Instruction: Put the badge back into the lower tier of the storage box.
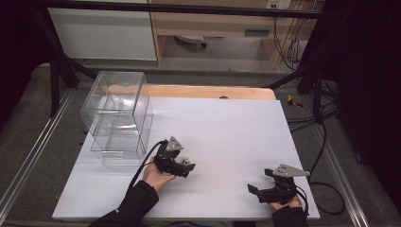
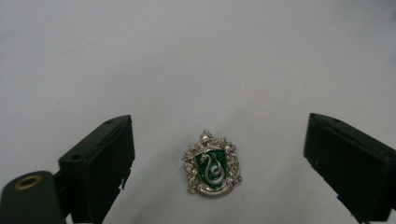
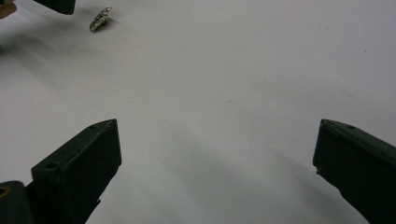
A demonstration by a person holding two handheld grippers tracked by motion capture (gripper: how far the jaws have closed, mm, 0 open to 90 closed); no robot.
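crest badge [image 2: 212, 164] lies flat between the left hand-held gripper's [image 2: 219, 154] parted jaws.

Clear plastic box [image 1: 118, 118] standing on white tabletop [image 1: 227, 137], wooden board edge [image 1: 208, 91] behind, grey floor [image 1: 28, 142] around

badge [image 2: 212, 163] on the white sheet [image 1: 227, 132], between my left gripper's [image 1: 182, 166] spread jaws, touching neither | my right gripper [image 1: 267, 185] well to its right, near the front edge | clear box [image 1: 118, 118] behind-left of my left hand | wooden tabletop [image 1: 208, 91] behind the sheet
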